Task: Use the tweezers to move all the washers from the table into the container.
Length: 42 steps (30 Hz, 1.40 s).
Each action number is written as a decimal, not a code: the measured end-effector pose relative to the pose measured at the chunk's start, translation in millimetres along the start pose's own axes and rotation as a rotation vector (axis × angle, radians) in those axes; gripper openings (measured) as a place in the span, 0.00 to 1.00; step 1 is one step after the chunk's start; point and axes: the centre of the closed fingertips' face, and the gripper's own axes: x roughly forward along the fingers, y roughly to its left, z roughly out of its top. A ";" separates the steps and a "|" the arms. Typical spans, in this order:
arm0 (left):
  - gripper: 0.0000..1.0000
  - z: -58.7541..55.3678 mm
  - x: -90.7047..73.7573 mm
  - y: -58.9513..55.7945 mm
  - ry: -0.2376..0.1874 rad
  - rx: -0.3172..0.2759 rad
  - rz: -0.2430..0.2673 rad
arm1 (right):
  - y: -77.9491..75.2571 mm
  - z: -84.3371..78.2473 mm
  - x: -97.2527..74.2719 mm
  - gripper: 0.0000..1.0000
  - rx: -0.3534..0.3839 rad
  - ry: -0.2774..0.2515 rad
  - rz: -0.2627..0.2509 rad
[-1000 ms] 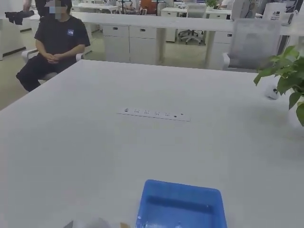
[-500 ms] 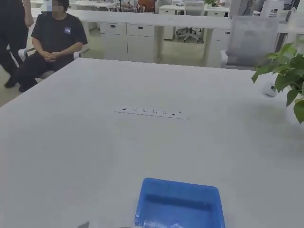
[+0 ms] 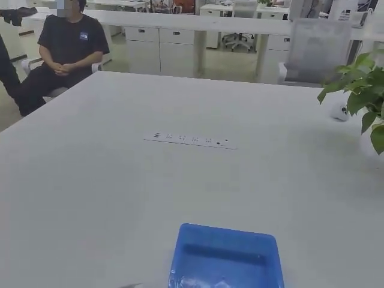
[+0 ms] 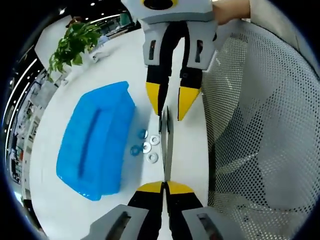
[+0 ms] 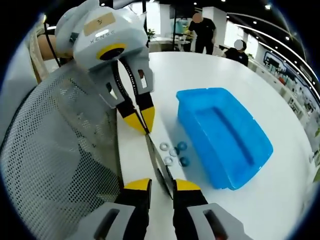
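Head view has only drifted; the blue container (image 3: 225, 235) sits on the desk (image 3: 90, 198) as before, so nothing looks transferred yet. Left hand-held gripper (image 4: 163, 186) is clenched on the tweezers (image 4: 167, 145); right hand-held gripper (image 5: 162, 184) straddles them, released. Washers (image 4: 146, 147) lie just beside the container.

Your head view is dim, soft and hazy, evenly lit from overhead, with barely a shadow on the table (image 3: 90, 180). Your gripper views are brighter and sharper, showing the washers (image 5: 169, 150) crisply, and they bend hard toward their edges.
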 end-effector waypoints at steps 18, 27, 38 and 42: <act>0.00 27.2 -47.2 -3.4 -0.122 -0.011 0.006 | 8.0 0.8 -2.0 0.17 -0.043 -0.016 0.026; 0.00 50.1 -64.6 -6.0 -0.171 0.001 -0.001 | 10.5 6.0 -1.2 0.16 -0.067 -0.028 0.038; 0.00 69.8 -72.5 -10.2 -0.214 0.034 -0.018 | 18.6 15.1 0.9 0.13 -0.111 -0.056 0.079; 0.00 73.7 -72.9 -9.9 -0.223 0.040 -0.025 | 18.9 16.8 1.9 0.12 -0.120 -0.059 0.087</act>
